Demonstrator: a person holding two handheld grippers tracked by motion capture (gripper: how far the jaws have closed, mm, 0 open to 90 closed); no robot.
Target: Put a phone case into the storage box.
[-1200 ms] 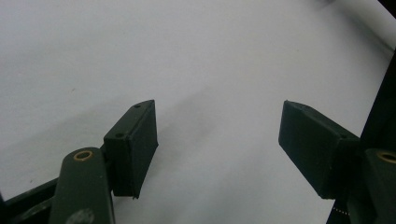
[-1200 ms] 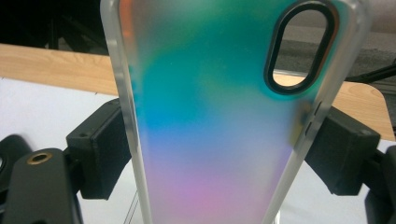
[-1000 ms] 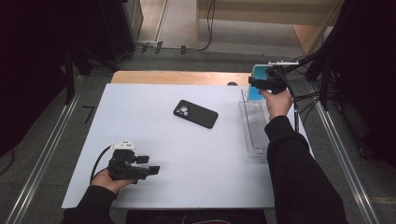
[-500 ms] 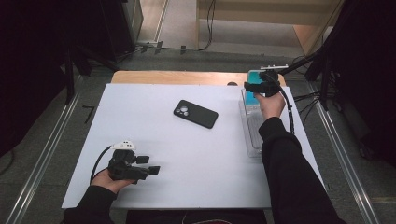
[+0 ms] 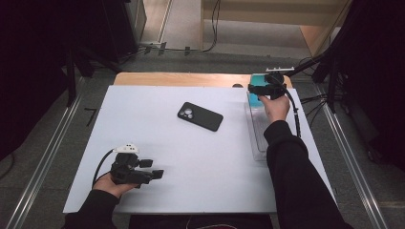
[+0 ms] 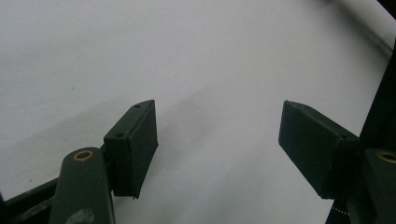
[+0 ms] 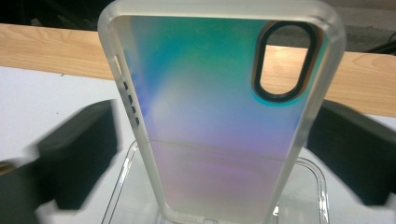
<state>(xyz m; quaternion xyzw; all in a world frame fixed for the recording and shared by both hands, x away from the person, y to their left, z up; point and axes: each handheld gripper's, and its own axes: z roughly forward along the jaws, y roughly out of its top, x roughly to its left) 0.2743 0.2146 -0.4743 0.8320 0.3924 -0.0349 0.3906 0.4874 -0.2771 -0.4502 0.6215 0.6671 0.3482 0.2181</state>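
Observation:
An iridescent teal-to-pink phone case (image 7: 215,107) with frosted edges stands upright between the jaws of my right gripper (image 7: 210,154), which is shut on its two sides. In the high view that right gripper (image 5: 256,89) holds the case (image 5: 256,79) over the far end of a clear plastic tray (image 5: 258,138) at the table's right. A black phone (image 5: 200,116) lies face down in the middle of the white table (image 5: 191,157). My left gripper (image 5: 154,168) rests near the front left edge, open, with only bare table between its jaws (image 6: 217,140).
The clear tray (image 7: 308,186) sits just below the case. A wooden strip (image 5: 181,78) runs along the table's far edge. Cables trail off to the right behind the right hand. Metal rails line the floor on both sides.
The right gripper has carried the case a little to the left and nearer, staying above the tray's far end. The left gripper and the phone have not moved.

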